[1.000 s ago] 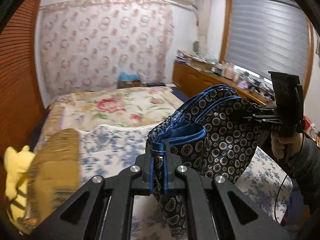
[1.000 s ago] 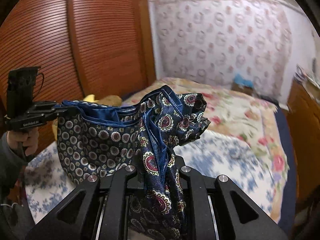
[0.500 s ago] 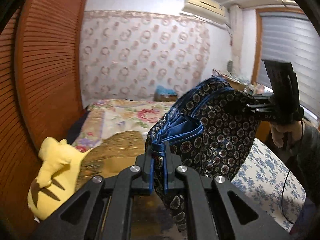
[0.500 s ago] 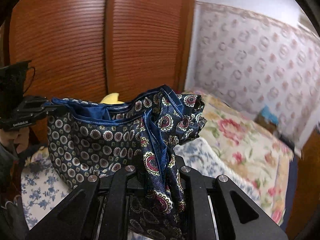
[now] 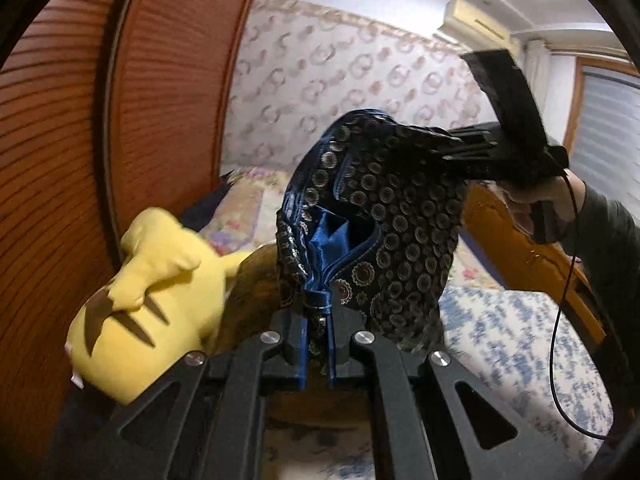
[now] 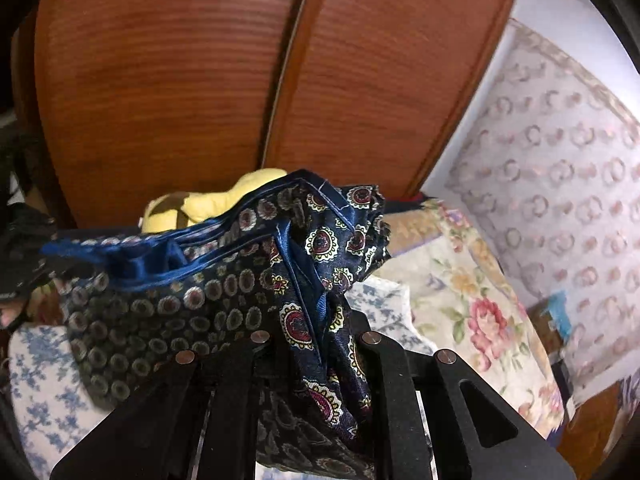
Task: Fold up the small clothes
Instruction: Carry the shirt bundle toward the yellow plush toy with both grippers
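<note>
A dark navy patterned garment point(image 5: 392, 232) with a shiny blue hem hangs in the air between my two grippers. My left gripper point(image 5: 318, 344) is shut on one end of its blue hem. My right gripper point(image 6: 316, 344) is shut on the other end, where the cloth point(image 6: 168, 320) bunches between the fingers. In the left wrist view the right gripper point(image 5: 452, 148) shows at upper right, held by a hand, gripping the garment's far corner. The left gripper point(image 6: 44, 268) shows dimly at the left edge of the right wrist view. The garment sags in folds between them.
A yellow plush toy point(image 5: 152, 304) and a brown cushion point(image 5: 256, 292) lie close at the left, by the wooden wardrobe point(image 5: 60, 160). The bed point(image 5: 512, 344) with blue floral and rose-patterned covers point(image 6: 472, 304) lies below. A wooden cabinet point(image 5: 520, 256) stands at the right.
Both grippers have swung left toward the wardrobe and plush toy with the garment still held. The two grippers have come closer together and the garment hangs more bunched.
</note>
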The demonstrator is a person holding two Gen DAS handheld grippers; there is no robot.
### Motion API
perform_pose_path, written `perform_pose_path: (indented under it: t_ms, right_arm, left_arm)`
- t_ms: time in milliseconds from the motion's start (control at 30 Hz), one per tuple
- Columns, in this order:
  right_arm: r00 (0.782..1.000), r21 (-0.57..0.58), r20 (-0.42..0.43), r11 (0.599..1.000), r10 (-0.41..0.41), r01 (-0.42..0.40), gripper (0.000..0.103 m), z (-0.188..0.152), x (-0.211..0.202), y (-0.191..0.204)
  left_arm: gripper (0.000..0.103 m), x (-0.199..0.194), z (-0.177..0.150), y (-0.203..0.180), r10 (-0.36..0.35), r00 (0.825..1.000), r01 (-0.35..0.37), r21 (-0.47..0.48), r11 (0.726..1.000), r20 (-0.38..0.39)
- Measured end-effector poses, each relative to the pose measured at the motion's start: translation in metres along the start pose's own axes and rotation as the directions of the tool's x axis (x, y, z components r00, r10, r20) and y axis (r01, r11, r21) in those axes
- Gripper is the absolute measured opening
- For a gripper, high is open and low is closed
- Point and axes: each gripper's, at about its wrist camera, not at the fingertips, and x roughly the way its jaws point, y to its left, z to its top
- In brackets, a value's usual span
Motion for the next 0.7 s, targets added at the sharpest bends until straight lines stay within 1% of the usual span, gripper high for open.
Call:
perform_pose_path:
  t_ms: [33, 100, 200, 267, 300, 333, 367, 433, 500, 533, 567, 600, 633, 700]
  right_arm:
    - [1.0, -0.003, -0.007, 1.0, 0.008, -0.008, 0.011, 0.003, 0.013, 0.002]
    - [1.0, 0.001, -0.016, 1.0, -0.004, 0.004, 0.012, 0.005, 0.036, 0.002]
    - [0.999, 0.078, -0.05, 0.997, -0.016, 0.02, 0.02, 0.004, 0.061, -0.009]
    - [0.998, 0.139, -0.038, 0.989, -0.04, 0.045, 0.037, 0.003, 0.065, -0.019]
    - [0.999, 0.167, -0.022, 0.985, -0.049, 0.053, 0.043, 0.001, 0.061, -0.022]
    - [0.998, 0.198, -0.012, 0.978, -0.061, 0.062, 0.054, 0.0, 0.06, -0.028]
    - [0.997, 0.227, -0.009, 0.971, -0.079, 0.079, 0.057, -0.003, 0.059, -0.033]
    - [0.993, 0.269, 0.003, 0.956, -0.12, 0.115, 0.058, -0.01, 0.055, -0.037]
    - [0.992, 0.296, 0.013, 0.948, -0.127, 0.118, 0.058, -0.019, 0.05, -0.037]
    - [0.993, 0.307, 0.018, 0.946, -0.113, 0.102, 0.058, -0.025, 0.049, -0.036]
    - [0.995, 0.321, 0.024, 0.943, -0.096, 0.083, 0.058, -0.031, 0.048, -0.035]
    - [0.996, 0.333, 0.03, 0.941, -0.08, 0.065, 0.058, -0.037, 0.048, -0.035]
    - [0.999, 0.351, 0.029, 0.936, -0.046, 0.033, 0.058, -0.042, 0.052, -0.032]
    - [1.0, 0.367, 0.024, 0.93, 0.009, -0.017, 0.058, -0.051, 0.06, -0.024]
  left_arm:
    - [0.004, 0.003, -0.003, 0.005, 0.012, 1.0, -0.012, -0.008, 1.0, -0.009]
    - [0.005, 0.011, -0.011, 0.01, 0.032, 0.999, -0.033, -0.03, 0.999, -0.033]
    - [0.005, 0.019, -0.02, 0.02, 0.057, 0.996, -0.061, -0.058, 0.996, -0.063]
    - [0.007, 0.023, -0.023, 0.024, 0.055, 0.995, -0.061, -0.077, 0.995, -0.082]
    - [0.007, 0.026, -0.025, 0.026, 0.062, 0.993, -0.07, -0.077, 0.995, -0.099]
    - [0.009, 0.028, -0.026, 0.025, 0.07, 0.992, -0.078, -0.071, 0.994, -0.108]
    - [0.011, 0.028, -0.026, 0.025, 0.072, 0.991, -0.08, -0.07, 0.994, -0.109]
    - [0.013, 0.027, -0.026, 0.025, 0.072, 0.992, -0.08, -0.071, 0.994, -0.107]
    - [0.018, 0.025, -0.025, 0.024, 0.078, 0.991, -0.085, -0.063, 0.994, -0.107]
    - [0.024, 0.024, -0.025, 0.024, 0.082, 0.991, -0.089, -0.06, 0.994, -0.106]
    - [0.033, 0.023, -0.025, 0.025, 0.085, 0.991, -0.091, -0.056, 0.994, -0.105]
    - [0.038, 0.022, -0.024, 0.026, 0.09, 0.991, -0.096, -0.053, 0.994, -0.103]
    - [0.042, 0.021, -0.024, 0.026, 0.102, 0.99, -0.107, -0.05, 0.993, -0.101]
    - [0.045, 0.017, -0.023, 0.027, 0.124, 0.988, -0.128, -0.037, 0.991, -0.091]
